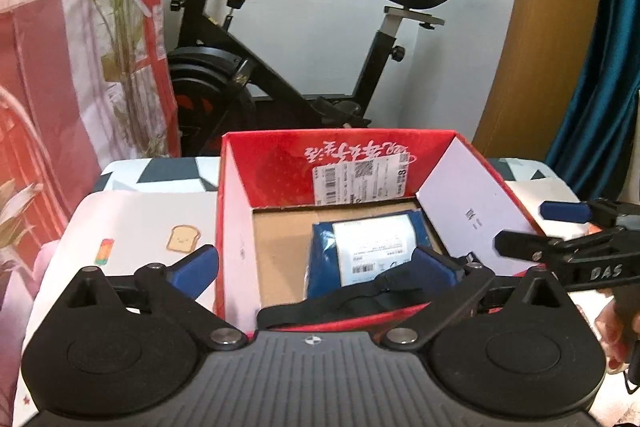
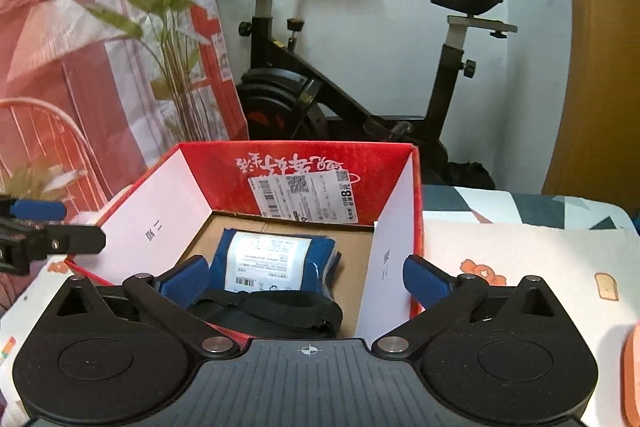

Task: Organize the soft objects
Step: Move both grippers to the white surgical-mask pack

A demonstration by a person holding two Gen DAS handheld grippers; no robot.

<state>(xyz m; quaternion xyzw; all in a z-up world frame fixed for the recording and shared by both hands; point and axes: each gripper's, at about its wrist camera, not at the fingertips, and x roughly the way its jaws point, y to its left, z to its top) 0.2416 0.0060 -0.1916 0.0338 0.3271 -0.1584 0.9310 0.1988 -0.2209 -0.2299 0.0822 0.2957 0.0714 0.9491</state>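
Room bkgd: black exercise bike (image 1: 280,67) behind red box (image 1: 280,163), white wall, floral curtain (image 1: 60,67) to box's left. Box: open-topped, on patterned cloth (image 1: 152,223), shipping label on far inner wall. Inside box: blue soft parcel (image 1: 376,247) w/ white label, flat on cardboard floor; black strap (image 2: 276,311) at box's near edge, touching parcel. Left gripper (image 1: 316,267): fingers wide apart, straddling box's near-left wall, holding nothing. Right gripper (image 2: 304,279): fingers wide apart, straddling box's near-right wall, empty.
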